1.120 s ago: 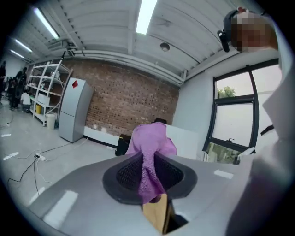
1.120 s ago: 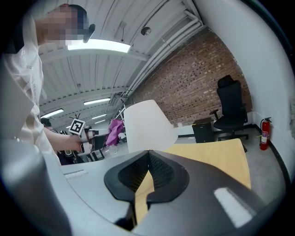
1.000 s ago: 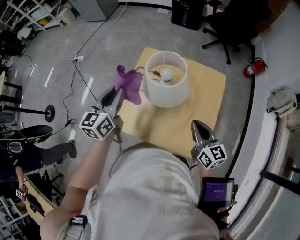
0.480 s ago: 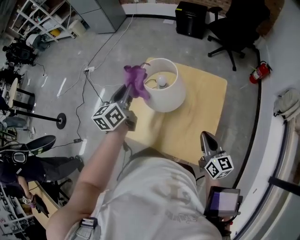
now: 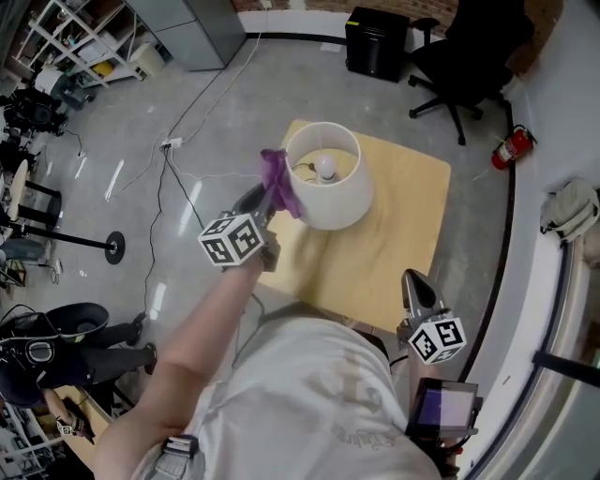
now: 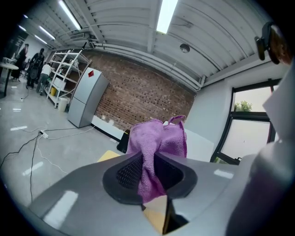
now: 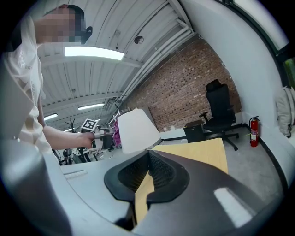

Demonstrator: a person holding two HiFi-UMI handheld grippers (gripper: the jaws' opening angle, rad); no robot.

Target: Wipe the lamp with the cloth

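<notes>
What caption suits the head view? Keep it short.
Left claw holds the cloth by the lamp; right claw idle.

Ahead of my left claw [image 5: 264, 193] a red-brick wall [image 6: 143, 90] runs under a ribbed ceiling with long strip lights [image 6: 166, 14]. Ahead and to its left a tall grey cabinet [image 6: 85, 97] stands against that wall, with white shelving [image 6: 60, 73] further left on the glossy grey concrete floor [image 6: 27, 120]. To its right is a dark-framed window [image 6: 249, 124]. Below my right claw [image 5: 413, 279] lies a pale wooden table [image 7: 203, 154]. Ahead of it stands a black office chair [image 7: 219, 110], with a red fire extinguisher [image 7: 253, 131] further right beside a white wall [image 7: 258, 60].
</notes>
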